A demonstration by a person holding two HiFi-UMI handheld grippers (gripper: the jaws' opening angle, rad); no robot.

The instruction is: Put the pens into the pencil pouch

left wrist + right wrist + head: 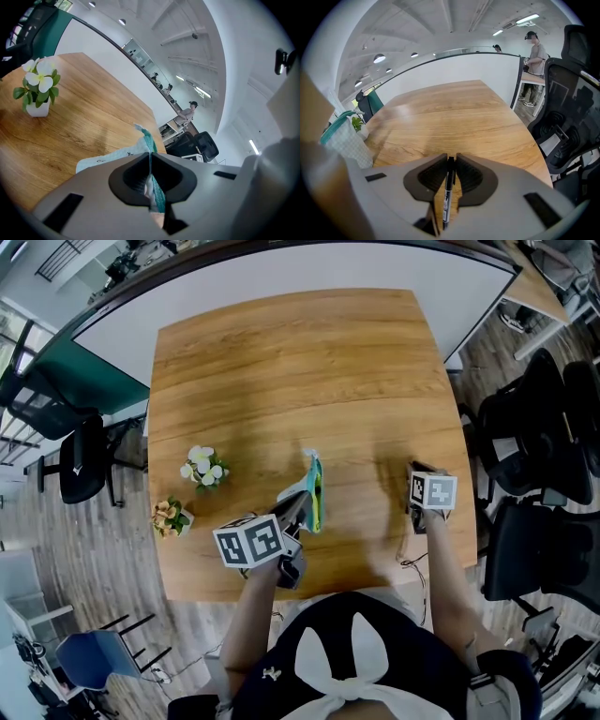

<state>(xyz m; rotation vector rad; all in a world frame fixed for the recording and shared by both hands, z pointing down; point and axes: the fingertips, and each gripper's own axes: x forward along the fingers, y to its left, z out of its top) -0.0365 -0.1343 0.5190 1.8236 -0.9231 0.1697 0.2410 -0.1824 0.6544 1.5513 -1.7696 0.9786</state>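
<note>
A teal and white mesh pencil pouch (314,488) stands up from the wooden table (300,362), held by its edge. My left gripper (298,508) is shut on that edge, and in the left gripper view the pouch fabric (136,149) runs between the closed jaws of the left gripper (150,161). To the right, my right gripper (416,472) hovers over the table's right front part. In the right gripper view a black pen (447,197) with a white label lies pinched lengthwise in the right gripper (451,163). The pouch (344,136) shows at that view's left edge.
Two small potted flowers (204,467) (171,516) stand on the table's left front part; the white-flowered pot (38,91) shows in the left gripper view. Black office chairs (534,456) crowd the right side, another chair (80,460) stands at the left. A white partition (281,287) borders the far edge.
</note>
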